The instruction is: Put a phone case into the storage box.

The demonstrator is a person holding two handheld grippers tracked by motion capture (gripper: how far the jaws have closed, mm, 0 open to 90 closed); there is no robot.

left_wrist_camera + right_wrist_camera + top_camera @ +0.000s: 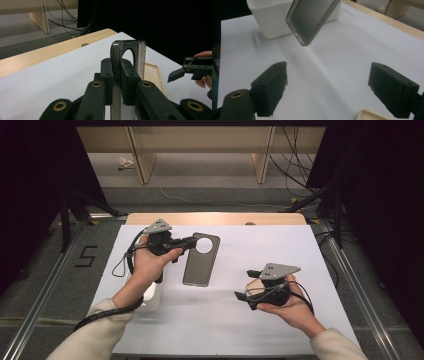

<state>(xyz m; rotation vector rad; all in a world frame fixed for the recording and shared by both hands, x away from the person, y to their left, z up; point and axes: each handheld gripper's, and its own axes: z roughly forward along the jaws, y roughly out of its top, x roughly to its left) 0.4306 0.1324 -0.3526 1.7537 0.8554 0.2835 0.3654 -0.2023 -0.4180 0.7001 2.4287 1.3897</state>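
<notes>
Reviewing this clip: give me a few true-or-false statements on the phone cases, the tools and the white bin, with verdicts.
1. The left tool is clamped on the grey phone case. True.
2. The right tool holds the beige case. False: its jaws stand wide apart with nothing between them.
3. The grey case lies flat on the table. False: it hangs in the air, held at one end.
4. A white bin stands on the white sheet. True.

This looks like a lab for filming tests. Black curtains [30, 195] hang left and right, loose cables [295, 165] lie on the far floor, and a white sheet [225, 310] covers the bench [215, 218].
</notes>
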